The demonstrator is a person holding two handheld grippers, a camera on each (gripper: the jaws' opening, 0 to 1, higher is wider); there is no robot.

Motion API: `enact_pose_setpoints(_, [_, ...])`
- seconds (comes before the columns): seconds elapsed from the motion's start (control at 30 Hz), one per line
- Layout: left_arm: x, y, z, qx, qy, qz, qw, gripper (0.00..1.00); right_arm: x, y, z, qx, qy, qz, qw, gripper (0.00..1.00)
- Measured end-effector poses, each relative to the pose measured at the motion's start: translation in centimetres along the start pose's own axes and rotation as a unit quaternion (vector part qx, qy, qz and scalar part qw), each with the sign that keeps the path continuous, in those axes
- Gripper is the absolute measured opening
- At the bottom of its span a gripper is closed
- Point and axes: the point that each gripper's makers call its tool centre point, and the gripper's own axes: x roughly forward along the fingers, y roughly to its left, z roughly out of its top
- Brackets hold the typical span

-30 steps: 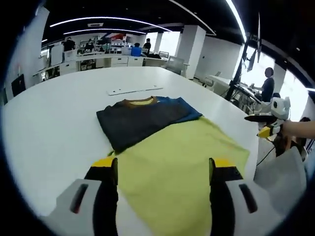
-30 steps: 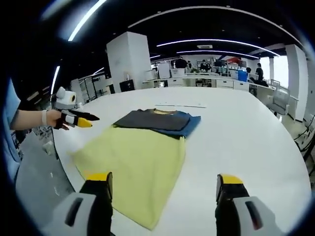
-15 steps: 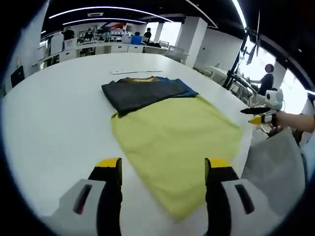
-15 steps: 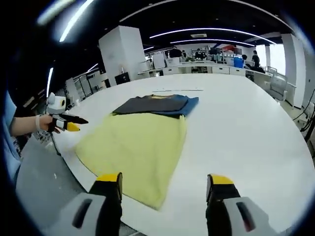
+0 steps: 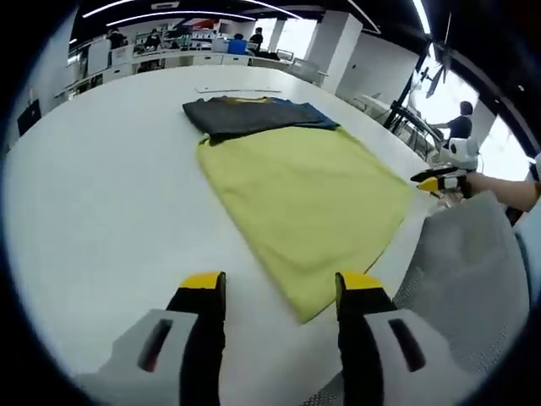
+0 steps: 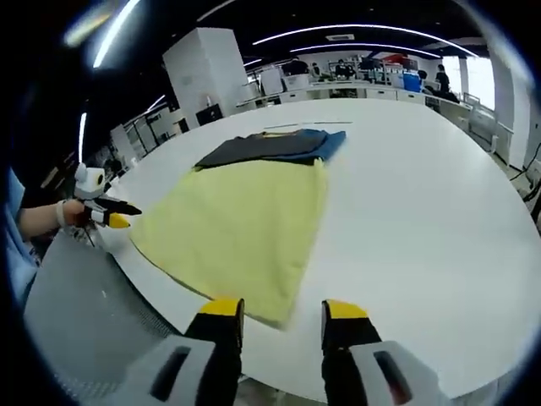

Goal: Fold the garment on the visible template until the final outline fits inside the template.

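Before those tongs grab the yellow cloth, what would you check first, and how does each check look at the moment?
1. Left tongs empty, jaws apart: ok.
2. Right tongs empty, jaws apart: ok.
3. Yellow cloth lying flat on the white table: ok; its near corner sits just ahead of each pair of tongs.
4. Dark folded garment in sight at the cloth's far edge: ok.
5. Template outline under the fabrics: cannot tell.
6. Cloth's edge next to the table rim by the grey chair: cannot tell whether it overhangs.
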Motion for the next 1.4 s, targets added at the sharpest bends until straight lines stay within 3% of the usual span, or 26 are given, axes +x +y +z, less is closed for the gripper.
enact_pose_setpoints(0.23, [0.0, -0.6, -0.5, 0.0, 0.009, -0.007, 0.9999, 0.45, 0.3, 0.4, -0.7, 0.005, 0.01, 0.01, 0.9999, 0.26])
enact_pose_setpoints(0.33, [0.2, -1.0, -0.8, 0.007, 0.015, -0.012, 0.9998, 0.37, 0.4, 0.6, -1.0, 0.009, 0.012, 0.014, 0.9998, 0.23])
enact_pose_setpoints(0.4, [0.4, -1.3, -0.8, -0.011, 0.015, -0.02, 0.9996, 0.33, 0.4, 0.5, -1.1, 0.013, 0.013, 0.014, 0.9997, 0.2])
enact_pose_setpoints(0.7, [0.8, -2.0, -1.4, -0.027, 0.03, -0.034, 0.9986, 0.16, 0.6, 0.5, -1.3, 0.038, 0.01, 0.018, 0.9991, 0.1])
enact_pose_setpoints(1.03, [0.7, -1.8, -1.9, -0.044, 0.042, -0.038, 0.9974, 0.0, 0.8, 0.1, -0.9, 0.071, 0.002, 0.011, 0.9974, 0.0])
enact_pose_setpoints(1.13, [0.4, -2.1, -1.8, -0.031, 0.046, -0.047, 0.9974, 0.0, 0.2, 0.4, -0.6, 0.066, 0.0, 0.017, 0.9977, 0.0])
enact_pose_setpoints(1.4, [-1.4, -3.2, -1.8, -0.041, 0.051, -0.081, 0.9945, 0.0, -2.1, 1.0, -0.1, 0.083, -0.009, 0.03, 0.9961, 0.0])
